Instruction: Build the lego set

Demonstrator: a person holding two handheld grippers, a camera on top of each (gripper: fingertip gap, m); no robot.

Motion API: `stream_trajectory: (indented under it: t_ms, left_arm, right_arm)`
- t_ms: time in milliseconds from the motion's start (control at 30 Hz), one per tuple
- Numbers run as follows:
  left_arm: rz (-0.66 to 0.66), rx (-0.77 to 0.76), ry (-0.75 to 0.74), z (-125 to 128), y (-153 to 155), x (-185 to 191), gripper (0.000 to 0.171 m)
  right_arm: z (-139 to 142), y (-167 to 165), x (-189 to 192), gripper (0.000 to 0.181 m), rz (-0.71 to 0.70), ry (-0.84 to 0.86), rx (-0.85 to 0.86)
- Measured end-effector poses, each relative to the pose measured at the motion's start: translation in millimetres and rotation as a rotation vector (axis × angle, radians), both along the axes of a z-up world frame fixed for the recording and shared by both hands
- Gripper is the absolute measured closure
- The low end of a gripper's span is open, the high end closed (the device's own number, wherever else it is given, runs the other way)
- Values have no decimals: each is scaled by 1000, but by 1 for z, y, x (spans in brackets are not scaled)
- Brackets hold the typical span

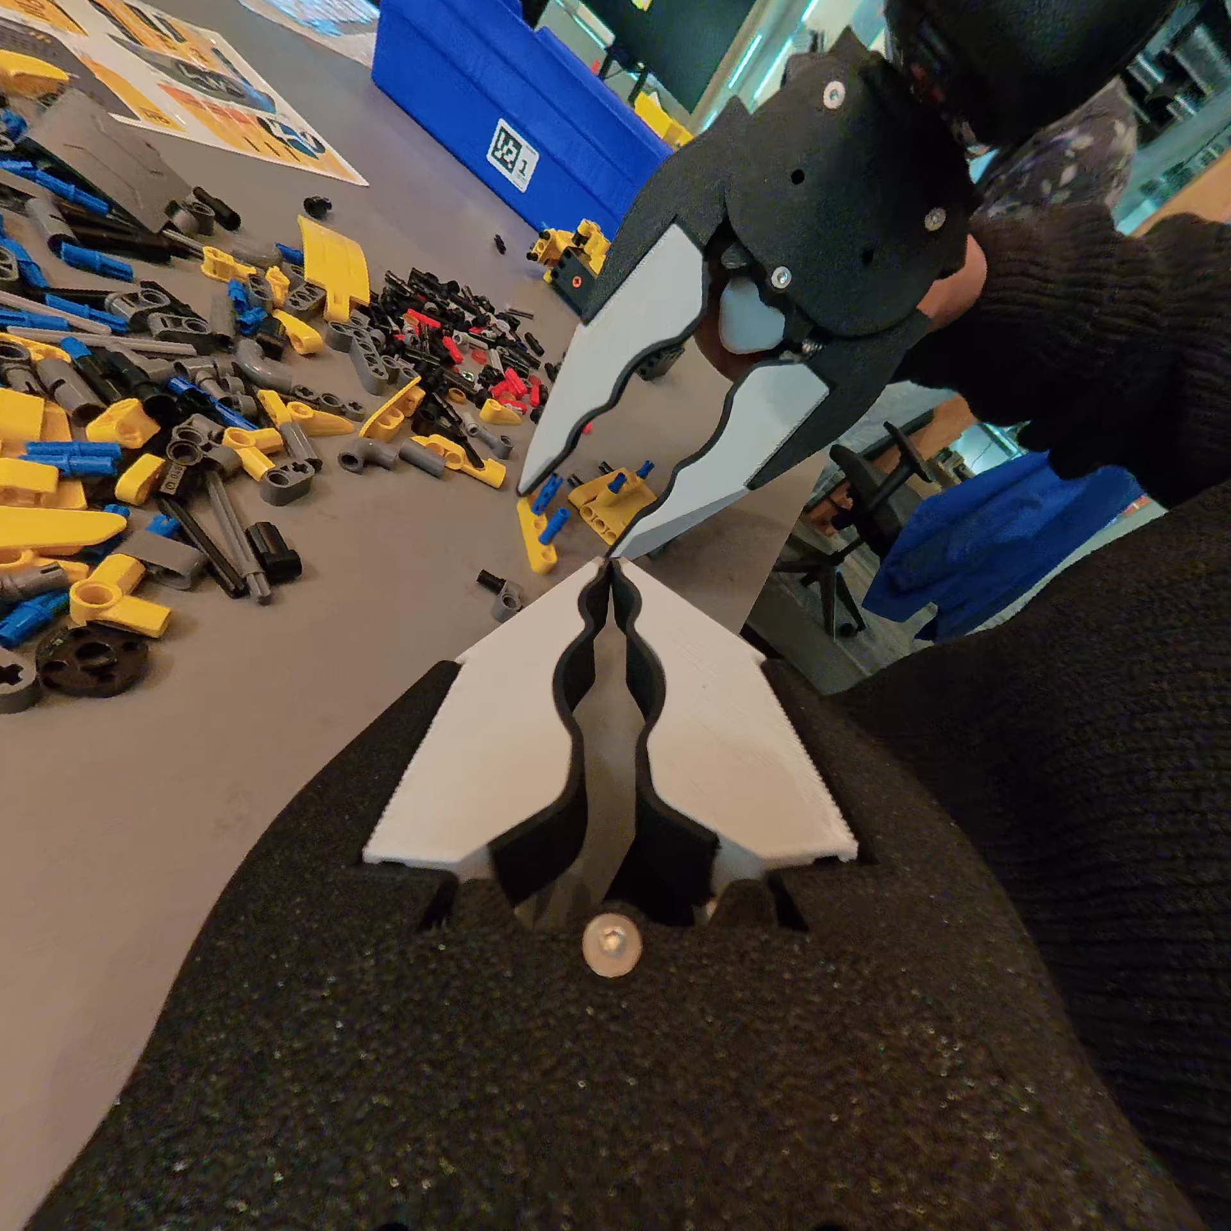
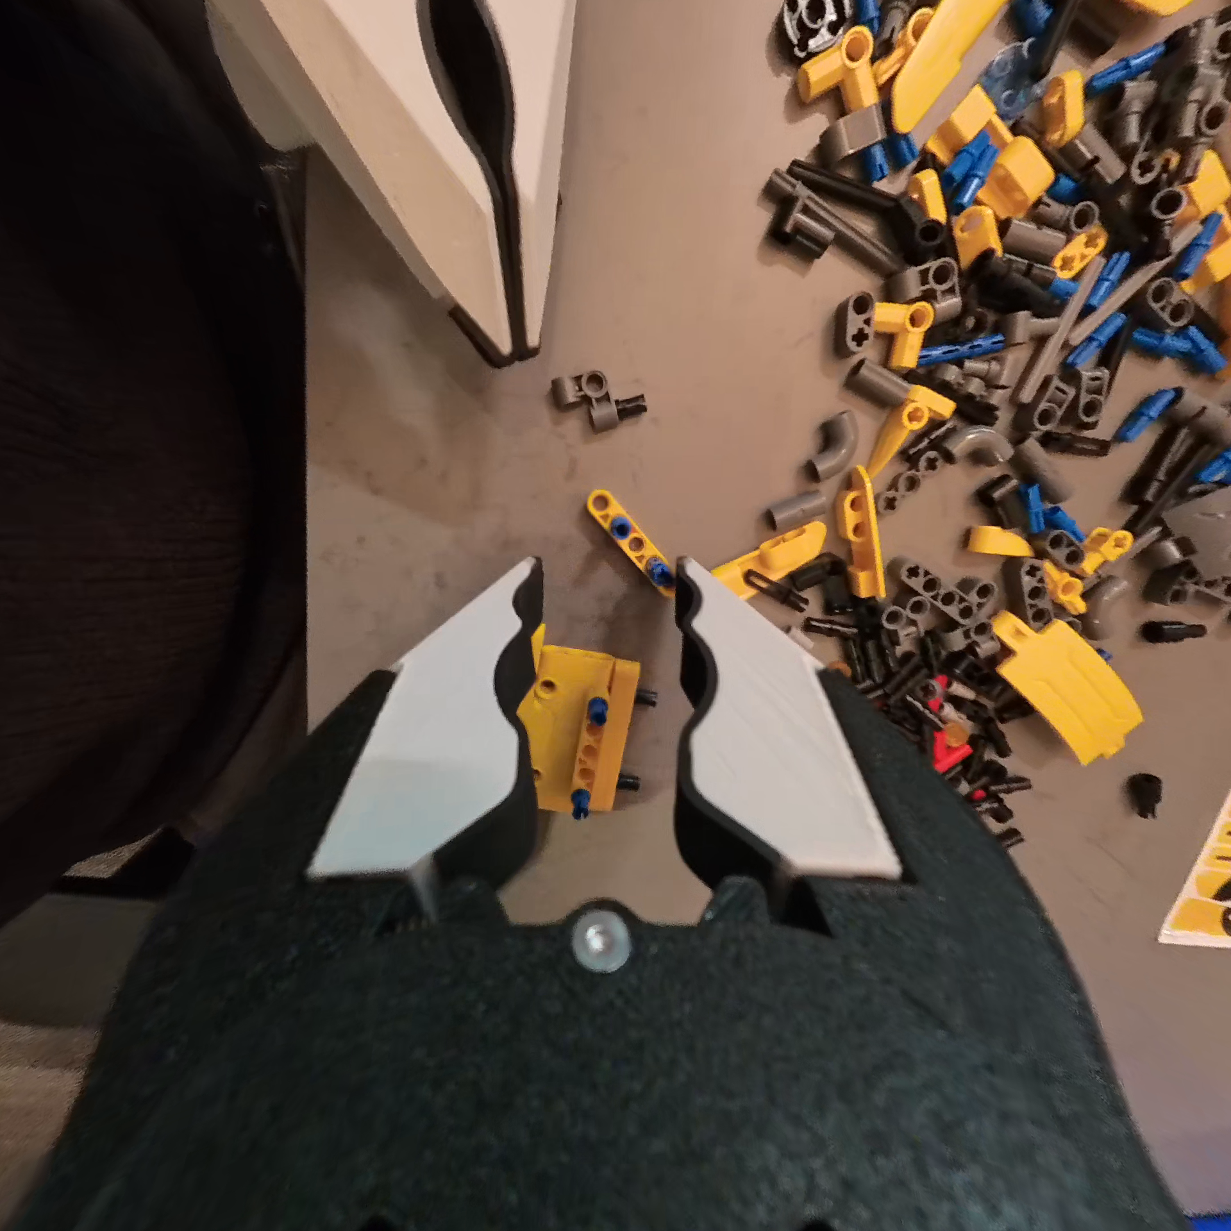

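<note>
My right gripper is open and empty, hovering low over the grey table. A small yellow assembly with blue and black pins lies on the table between its fingers, close to the left finger. A thin yellow beam with blue pins lies just beyond the fingertips. My left gripper is shut with nothing seen in it. It shows in the right wrist view above a small grey connector with a black pin. The left wrist view shows the right gripper over the yellow assembly.
A wide pile of yellow, blue, grey, black and red building parts covers the table's left; it also shows in the right wrist view. A blue bin and printed sheets lie at the back. The table edge and an office chair are to the right. The grippers' ends are close to 7 cm from one another.
</note>
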State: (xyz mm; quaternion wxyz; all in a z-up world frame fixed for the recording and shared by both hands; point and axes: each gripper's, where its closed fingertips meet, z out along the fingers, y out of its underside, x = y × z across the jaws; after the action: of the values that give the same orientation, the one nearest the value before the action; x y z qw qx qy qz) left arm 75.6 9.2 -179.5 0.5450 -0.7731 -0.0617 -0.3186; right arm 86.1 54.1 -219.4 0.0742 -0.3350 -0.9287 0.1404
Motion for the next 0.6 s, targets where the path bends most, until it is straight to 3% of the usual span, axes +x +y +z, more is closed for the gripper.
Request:
stream_trajectory:
  t_ms: [300,500,600]
  left_arm:
    - [-29,13,14,2,1,10,171]
    - [-36,50,31,7,2,15,171]
    - [-43,79,83,10,4,22,168]
  right_arm:
    - [-5,7,-8,139,24,70,-45]
    - [-7,8,-4,169,-4,43,-120]
    - [-7,10,-3,173,-28,71,-125]
